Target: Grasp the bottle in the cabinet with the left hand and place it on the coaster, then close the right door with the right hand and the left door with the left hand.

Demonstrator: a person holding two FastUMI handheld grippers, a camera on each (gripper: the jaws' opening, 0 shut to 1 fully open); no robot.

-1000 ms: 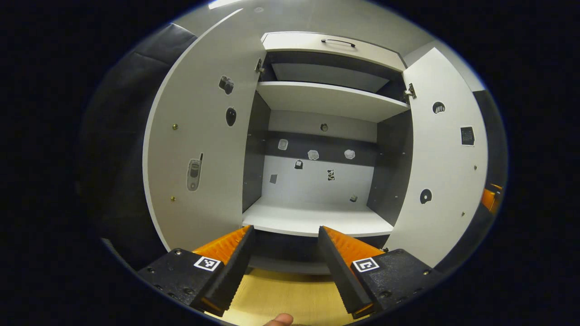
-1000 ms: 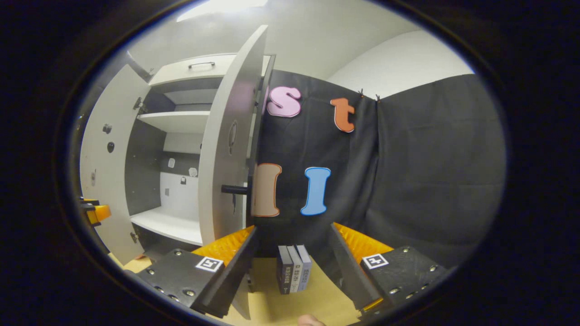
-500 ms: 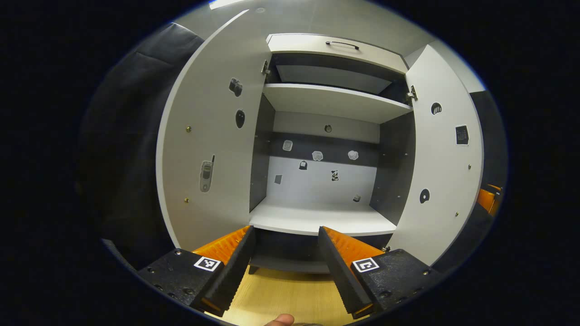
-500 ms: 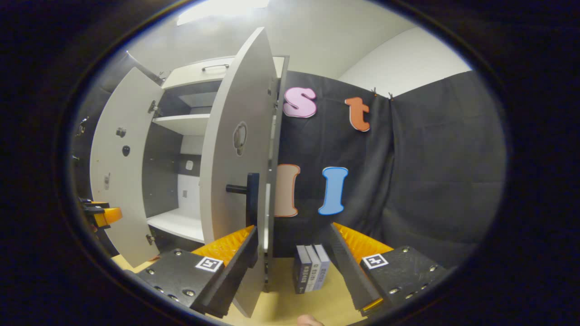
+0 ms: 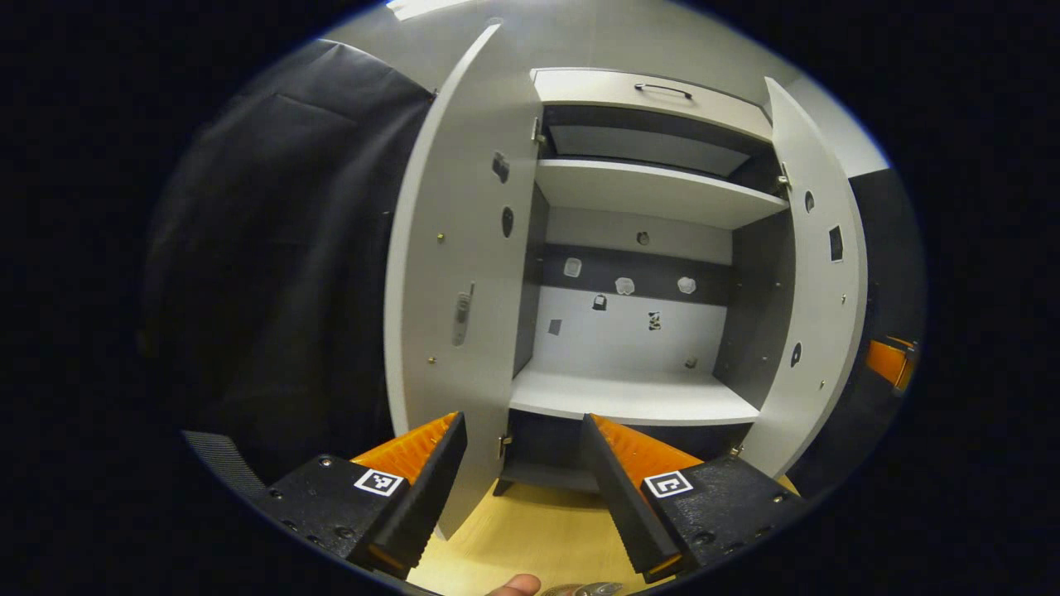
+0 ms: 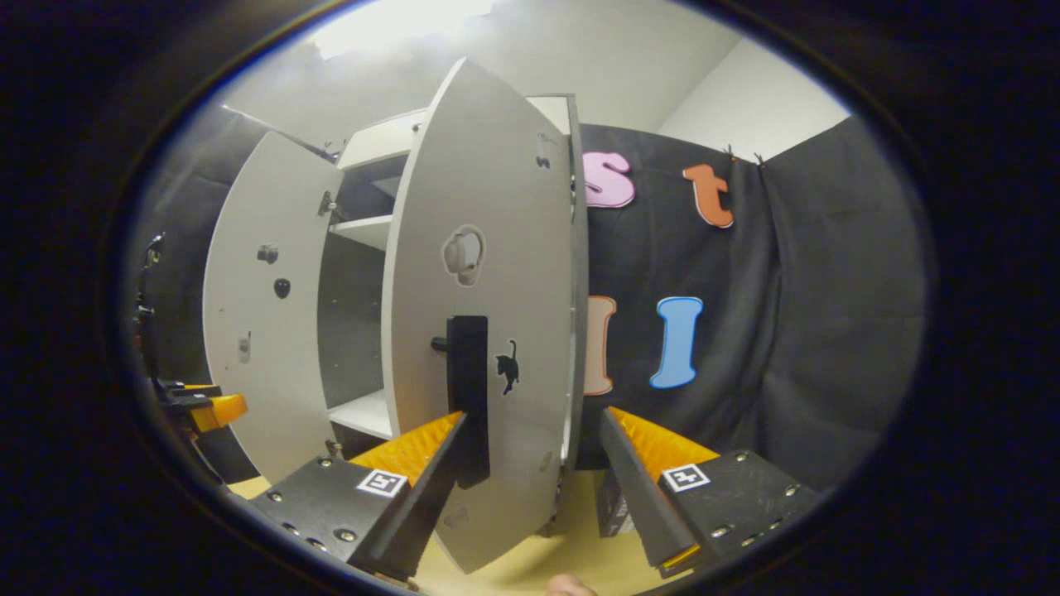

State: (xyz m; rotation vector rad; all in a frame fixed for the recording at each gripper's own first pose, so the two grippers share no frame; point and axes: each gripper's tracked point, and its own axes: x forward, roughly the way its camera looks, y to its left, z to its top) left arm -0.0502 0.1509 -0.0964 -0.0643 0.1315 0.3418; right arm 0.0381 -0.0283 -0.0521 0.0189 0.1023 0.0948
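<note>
Now, left gripper view: the left gripper [image 5: 520, 488] sits low in front of the open cabinet [image 5: 654, 91], jaws spread wide with nothing between them. Past the fingers [image 5: 426, 484] the left door [image 5: 464, 273] stands out towards the camera, partly swung in, its inner face carrying small stickers. The right door [image 5: 820, 281] is seen nearly edge-on at the far side of the opening. Between the two doors lie the lower shelf [image 5: 633, 396] and the upper shelf [image 5: 654, 192], both bare, with a few stickers on the back panel [image 5: 633, 319]. Under the cabinet runs the wooden table [image 5: 530, 538]. A fingertip [image 5: 512, 586] pokes in at the bottom edge, and just beside it sits a small shiny rounded thing [image 5: 584, 588], possibly the bottle's top, though too little shows to be sure. At the right edge another gripper part [image 5: 890, 362] shows, well apart.

Right gripper view: the right gripper [image 6: 530, 488] is up close to the right door [image 6: 489, 314], jaws wide apart and holding nothing. The door's outer face fills the space ahead, and its dark handle [image 6: 468, 389] hangs just above the near finger [image 6: 422, 488]; contact cannot be told. The left door [image 6: 265, 314] stands open beyond, with the other gripper [image 6: 203, 406] near its lower edge. A dark box [image 6: 617, 513] stands on the table [image 6: 530, 567] behind the other finger.
</note>
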